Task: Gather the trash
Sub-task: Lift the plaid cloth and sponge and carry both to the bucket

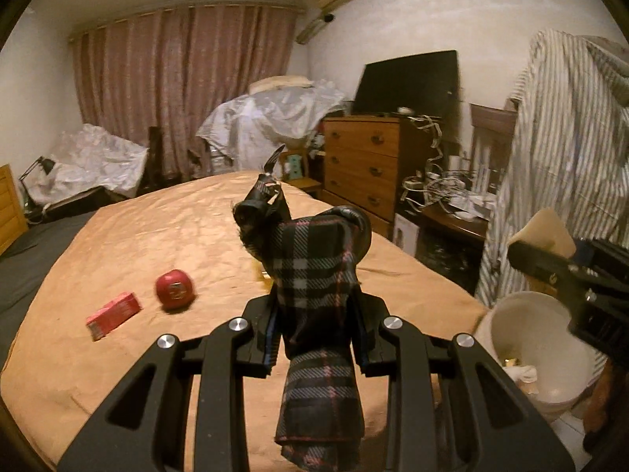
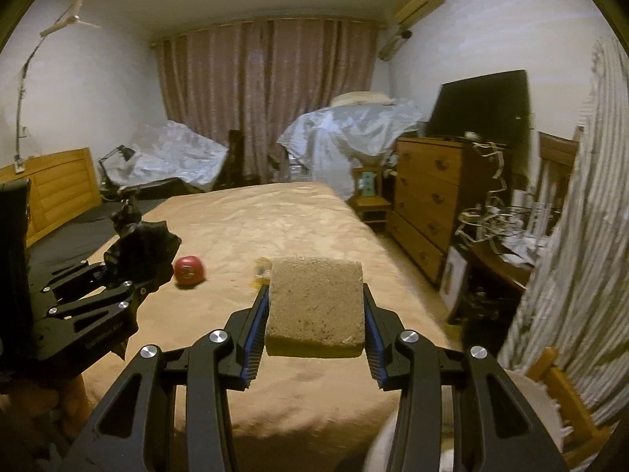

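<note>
Over the bed, the left gripper is clamping a dark plaid cloth, its fingers narrow around the fabric; only this camera is showing the white bin and the red box. From the right wrist, the right gripper is pinching a tan sponge, with the red ball lying on the bedspread beyond.

A wooden dresser and dark television stand beside pink curtains.
</note>
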A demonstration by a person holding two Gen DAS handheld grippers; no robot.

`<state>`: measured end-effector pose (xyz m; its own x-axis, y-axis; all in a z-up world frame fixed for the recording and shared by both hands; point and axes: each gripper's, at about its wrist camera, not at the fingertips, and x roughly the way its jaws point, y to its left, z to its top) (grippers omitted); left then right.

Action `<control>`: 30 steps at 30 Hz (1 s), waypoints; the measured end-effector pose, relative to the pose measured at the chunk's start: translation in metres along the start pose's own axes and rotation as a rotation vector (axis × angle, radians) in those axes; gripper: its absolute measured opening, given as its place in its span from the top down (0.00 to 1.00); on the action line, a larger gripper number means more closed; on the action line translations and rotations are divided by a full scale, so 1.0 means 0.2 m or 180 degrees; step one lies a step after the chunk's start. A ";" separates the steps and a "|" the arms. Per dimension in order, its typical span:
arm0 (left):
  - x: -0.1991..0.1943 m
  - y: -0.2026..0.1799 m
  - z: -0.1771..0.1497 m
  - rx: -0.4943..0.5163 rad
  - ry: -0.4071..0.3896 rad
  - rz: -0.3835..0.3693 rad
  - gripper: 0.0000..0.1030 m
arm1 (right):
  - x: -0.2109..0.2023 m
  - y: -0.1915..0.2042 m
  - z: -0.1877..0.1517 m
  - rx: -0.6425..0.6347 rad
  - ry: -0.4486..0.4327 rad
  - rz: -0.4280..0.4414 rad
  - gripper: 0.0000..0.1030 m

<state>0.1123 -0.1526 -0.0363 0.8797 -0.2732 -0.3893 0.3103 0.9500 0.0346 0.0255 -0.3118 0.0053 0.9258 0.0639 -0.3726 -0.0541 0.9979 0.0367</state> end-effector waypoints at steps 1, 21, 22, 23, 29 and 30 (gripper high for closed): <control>0.01 -0.04 0.01 0.0030 0.0008 -0.0051 0.73 | -0.01 -0.04 0.00 0.0010 0.0011 -0.0034 0.57; 0.26 -0.88 -0.06 0.0662 0.0662 -0.1155 0.73 | -0.17 -0.97 -0.23 0.0344 0.0777 -0.0678 0.57; 0.29 -0.91 -0.07 0.0710 0.0734 -0.1185 0.73 | -0.15 -1.02 -0.24 0.0376 0.0904 -0.0641 0.57; 0.30 -0.93 -0.06 0.0744 0.0791 -0.1204 0.73 | -0.12 -1.07 -0.26 0.0389 0.1028 -0.0622 0.57; 0.44 -1.09 -0.10 0.1145 0.1354 -0.1467 0.73 | 0.03 -1.25 -0.34 0.0535 0.1669 -0.0412 0.57; 0.45 -1.11 -0.11 0.1193 0.1439 -0.1533 0.73 | 0.05 -1.29 -0.36 0.0574 0.1780 -0.0356 0.57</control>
<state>0.1143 -0.3848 -0.0998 0.4078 -0.4796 -0.7770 0.7953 0.6045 0.0443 0.0225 -0.5667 -0.0747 0.5821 0.0050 -0.8131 0.1419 0.9840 0.1076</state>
